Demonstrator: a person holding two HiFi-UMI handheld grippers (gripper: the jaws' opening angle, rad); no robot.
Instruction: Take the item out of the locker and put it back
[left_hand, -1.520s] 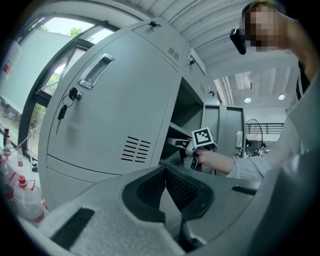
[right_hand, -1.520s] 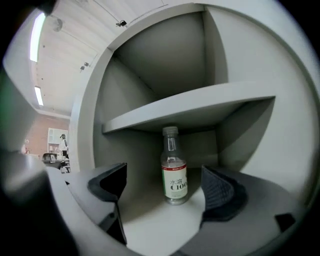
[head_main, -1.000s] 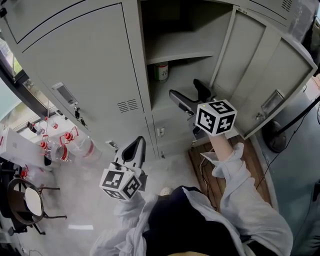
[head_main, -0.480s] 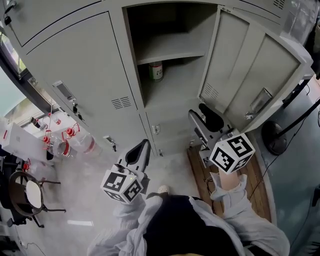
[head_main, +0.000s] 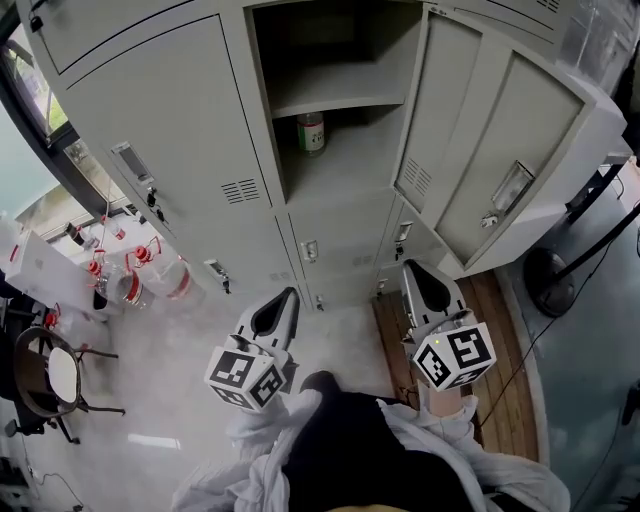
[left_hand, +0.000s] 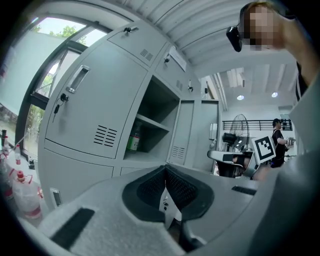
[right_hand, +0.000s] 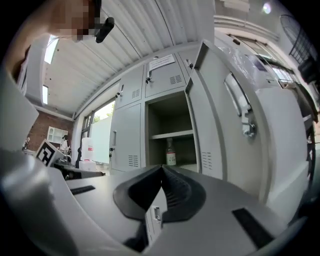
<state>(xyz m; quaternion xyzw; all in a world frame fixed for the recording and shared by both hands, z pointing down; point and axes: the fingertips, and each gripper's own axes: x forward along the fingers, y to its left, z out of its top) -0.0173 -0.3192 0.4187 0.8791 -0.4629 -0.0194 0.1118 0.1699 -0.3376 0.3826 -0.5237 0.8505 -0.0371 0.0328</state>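
Right gripper: ribbed dark pads pressed together tip to tip, nothing between them. The jaws have just been closing. Left gripper: the same, pads meeting in a narrow V, empty. From the head view both are held low and side by side in front of the pale grey sheet-metal locker, below its open compartment. Each has a smooth grey moulded shell and a white cube with black square markers at its rear. Neither touches the locker. Small clear plastic bottle with a green-and-red label: upright on the compartment floor, towards the back, under the flat metal shelf. It is well apart from both grippers. Hinged grey door with louvred vents and a recessed handle: swung wide to the right. Large clear water jugs with red caps stand on the floor at the left, beside the locker. Against a second ago: the right gripper was then raised to the mouth of the compartment with its jaws spread wide; it is now drawn back and lower. The bottle has not shifted.
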